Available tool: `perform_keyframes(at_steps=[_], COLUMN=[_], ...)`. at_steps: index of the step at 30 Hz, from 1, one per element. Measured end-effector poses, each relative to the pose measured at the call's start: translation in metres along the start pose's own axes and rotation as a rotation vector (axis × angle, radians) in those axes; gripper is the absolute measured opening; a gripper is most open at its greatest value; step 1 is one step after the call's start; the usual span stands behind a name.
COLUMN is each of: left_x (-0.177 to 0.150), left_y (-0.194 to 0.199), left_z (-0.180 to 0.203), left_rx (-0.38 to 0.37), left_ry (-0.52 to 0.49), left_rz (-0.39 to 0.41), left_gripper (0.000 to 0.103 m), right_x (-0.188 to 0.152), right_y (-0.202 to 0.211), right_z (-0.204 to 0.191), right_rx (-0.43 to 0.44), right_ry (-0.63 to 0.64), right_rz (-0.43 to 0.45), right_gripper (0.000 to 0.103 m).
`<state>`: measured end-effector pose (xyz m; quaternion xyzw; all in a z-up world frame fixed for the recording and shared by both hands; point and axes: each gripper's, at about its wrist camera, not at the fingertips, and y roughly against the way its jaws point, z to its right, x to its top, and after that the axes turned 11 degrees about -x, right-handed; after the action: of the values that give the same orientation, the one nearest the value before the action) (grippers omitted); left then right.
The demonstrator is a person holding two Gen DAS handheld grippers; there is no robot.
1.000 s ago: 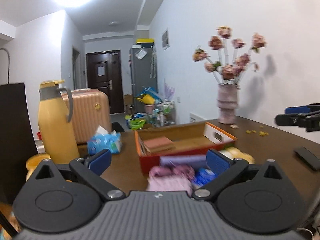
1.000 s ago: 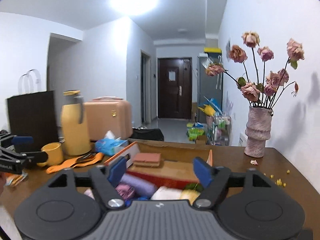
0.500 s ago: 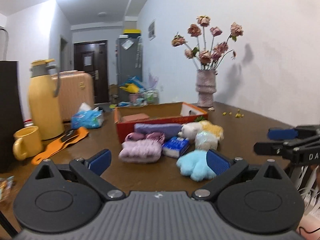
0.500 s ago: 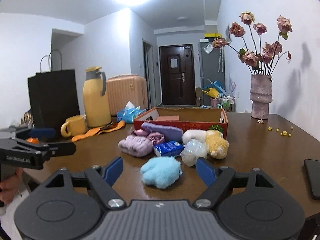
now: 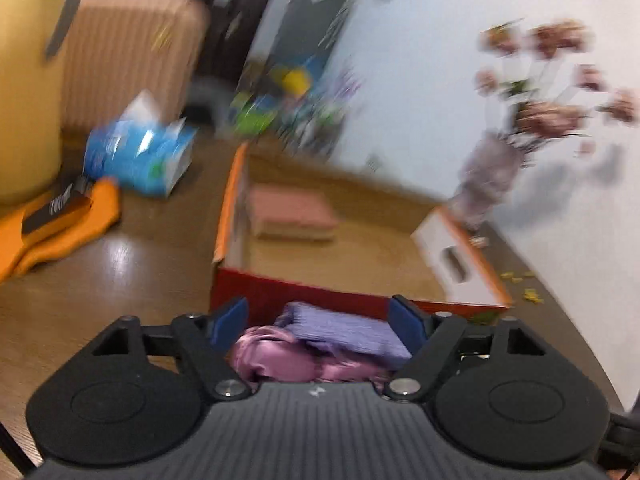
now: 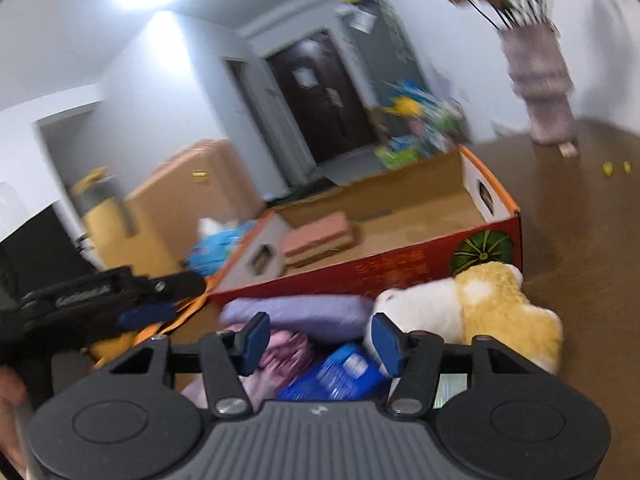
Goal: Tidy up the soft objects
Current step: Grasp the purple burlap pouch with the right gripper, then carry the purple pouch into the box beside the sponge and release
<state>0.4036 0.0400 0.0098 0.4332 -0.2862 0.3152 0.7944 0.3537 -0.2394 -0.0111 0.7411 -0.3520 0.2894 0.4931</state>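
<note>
An open red cardboard box point(image 5: 304, 294) point(image 6: 404, 268) sits on the brown table with a folded pink cloth point(image 5: 292, 210) point(image 6: 320, 236) inside. My left gripper point(image 5: 320, 322) is open, its jaws on either side of a purple roll point(image 5: 340, 328) and a pink satin item point(image 5: 280, 356) in front of the box. It also shows in the right wrist view point(image 6: 160, 300). My right gripper point(image 6: 320, 338) is open over the purple roll point(image 6: 296, 312), a pink knit item point(image 6: 280, 356) and a blue packet point(image 6: 340, 376). A white and yellow plush point(image 6: 480, 312) lies to its right.
A yellow thermos point(image 5: 24, 92), an orange strap point(image 5: 56, 224) and a blue tissue pack point(image 5: 140, 152) are left of the box. A pink vase with flowers point(image 5: 492, 176) point(image 6: 540, 80) stands at the back right. A peach suitcase point(image 5: 128, 48) is behind the table.
Both grippers have moved forward and down, close to the soft pile in front of the box. The views are tilted and blurred. The blue plush paw is out of sight.
</note>
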Motion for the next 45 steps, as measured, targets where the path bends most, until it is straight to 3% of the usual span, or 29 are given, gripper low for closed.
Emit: perform_keyframes(at_steps=[2,4,6,9,12,17,21,24,27,29,30,31,33,37,41,43,45], left_x=[0.006,0.009,0.009,0.008,0.009,0.003,-0.039,-0.093,-0.145,-0.167,-0.174,-0.18,-0.187,-0.189,-0.183,-0.183,-0.186], left_y=[-0.015,-0.026,-0.033,-0.03,-0.014,0.054,0.127,0.154,0.158,0.163,0.168,0.172,0.18,0.188,0.167,0.156,0.149], left_z=[-0.01,-0.019,-0.026,-0.022,-0.011,0.034,0.043,0.027,0.005,-0.005,-0.008,-0.008,-0.009,-0.009,-0.018,-0.022,-0.024], left_rx=[-0.002,-0.053,-0.103,-0.094,-0.136,-0.181,-0.227,-0.251,-0.22,-0.18,-0.143,-0.101,-0.063,-0.102,-0.107,-0.125,-0.143], left_ry=[0.035,0.075,0.112,0.083,0.064,-0.048,-0.08,-0.038,0.034,0.036,0.026,0.008,-0.039,-0.079,-0.01,0.004,0.009], left_rz=[-0.039,-0.094,-0.13,-0.11,-0.076,0.037,0.117,0.082,-0.001,-0.006,0.01,0.023,0.046,0.118,0.093,0.044,-0.001], left_gripper=[0.067,0.035,0.021,0.012,0.005,0.004,0.004,0.004,0.004,0.006,0.014,0.035,0.066,0.074,0.067,0.046,0.035], right_x=[0.007,0.011,0.012,0.01,0.009,0.015,0.0,-0.046,-0.104,-0.13,-0.141,-0.15,-0.158,-0.154,-0.146,-0.142,-0.144], right_y=[-0.024,-0.04,-0.053,-0.063,-0.055,-0.012,0.057,0.103,0.121,0.123,0.123,0.124,0.13,0.144,0.125,0.114,0.106], right_z=[0.0,-0.001,-0.002,-0.005,-0.004,-0.014,-0.029,-0.04,-0.049,-0.05,-0.049,-0.048,-0.044,-0.039,-0.031,-0.029,-0.029], right_rx=[-0.016,-0.015,-0.023,-0.036,-0.027,0.023,0.079,0.102,0.089,0.081,0.079,0.072,0.075,0.073,0.049,0.056,0.045], right_ry=[-0.04,-0.061,-0.066,-0.044,-0.052,-0.009,0.094,0.227,0.324,0.332,0.324,0.312,0.304,0.259,0.117,0.061,0.048], right_rz=[-0.026,-0.055,-0.091,-0.108,-0.084,0.0,0.115,0.142,0.083,0.035,0.017,0.001,-0.012,0.031,0.006,-0.021,-0.035], right_gripper=[0.047,0.035,0.021,0.01,0.004,0.003,0.003,0.003,0.003,0.005,0.011,0.013,0.022,0.042,0.045,0.045,0.041])
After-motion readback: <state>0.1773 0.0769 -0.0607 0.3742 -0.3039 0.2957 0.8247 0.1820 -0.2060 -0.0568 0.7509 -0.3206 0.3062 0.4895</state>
